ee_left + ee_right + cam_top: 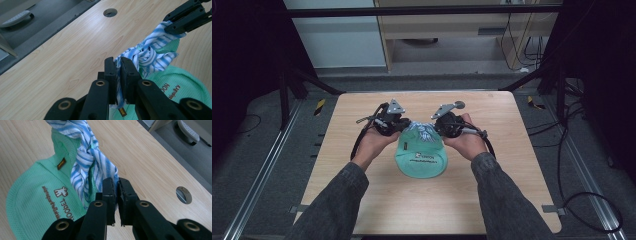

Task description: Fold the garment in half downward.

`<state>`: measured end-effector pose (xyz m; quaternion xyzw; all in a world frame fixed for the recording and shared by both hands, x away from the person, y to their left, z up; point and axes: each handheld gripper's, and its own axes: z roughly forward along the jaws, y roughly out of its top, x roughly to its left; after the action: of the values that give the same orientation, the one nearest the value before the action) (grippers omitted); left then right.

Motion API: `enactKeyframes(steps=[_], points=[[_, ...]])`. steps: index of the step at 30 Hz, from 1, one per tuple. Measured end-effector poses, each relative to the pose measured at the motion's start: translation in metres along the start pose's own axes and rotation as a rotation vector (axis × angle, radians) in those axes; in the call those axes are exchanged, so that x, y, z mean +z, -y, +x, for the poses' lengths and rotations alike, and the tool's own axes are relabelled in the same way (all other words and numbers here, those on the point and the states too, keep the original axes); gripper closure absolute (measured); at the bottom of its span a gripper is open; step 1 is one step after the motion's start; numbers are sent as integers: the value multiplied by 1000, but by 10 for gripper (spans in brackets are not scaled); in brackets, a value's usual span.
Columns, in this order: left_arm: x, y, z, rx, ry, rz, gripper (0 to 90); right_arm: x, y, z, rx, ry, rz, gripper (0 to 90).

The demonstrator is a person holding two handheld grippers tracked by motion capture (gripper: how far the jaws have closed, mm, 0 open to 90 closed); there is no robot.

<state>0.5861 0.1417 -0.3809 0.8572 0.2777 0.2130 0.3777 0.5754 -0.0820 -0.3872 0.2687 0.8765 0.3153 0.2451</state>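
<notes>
A small green garment (422, 161) with brown lettering and a blue-and-white striped lining (420, 131) lies in the middle of the wooden table (362, 210). My left gripper (404, 125) is shut on the striped cloth (147, 52) at the garment's far left corner; a brown tag hangs below its jaws. My right gripper (435, 126) is shut on the striped cloth (86, 162) at the far right corner. Both hold that far edge bunched and slightly lifted, while the green part (32, 205) rests flat. In the left gripper view the right gripper (186, 16) shows at top right.
A round hole (459, 105) is cut in the tabletop near its far edge, right of centre, and shows as a hole (184, 194) in the right gripper view. Bare wood surrounds the garment. Beyond the table's far edge lie grey floor, cables and furniture.
</notes>
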Motion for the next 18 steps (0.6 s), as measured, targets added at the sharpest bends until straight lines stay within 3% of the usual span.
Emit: enactKeyframes(steps=[5,11,18], points=[[-3,5,-5,9,-9,-13,842,0,6,4,4,-4,-10,844],[-5,17,-13,4,10,-27,842,-6,14,11,-8,-11,-25,845],[0,23,-23,19,19,-5,843,-4,23,13,-7,-13,-14,843]])
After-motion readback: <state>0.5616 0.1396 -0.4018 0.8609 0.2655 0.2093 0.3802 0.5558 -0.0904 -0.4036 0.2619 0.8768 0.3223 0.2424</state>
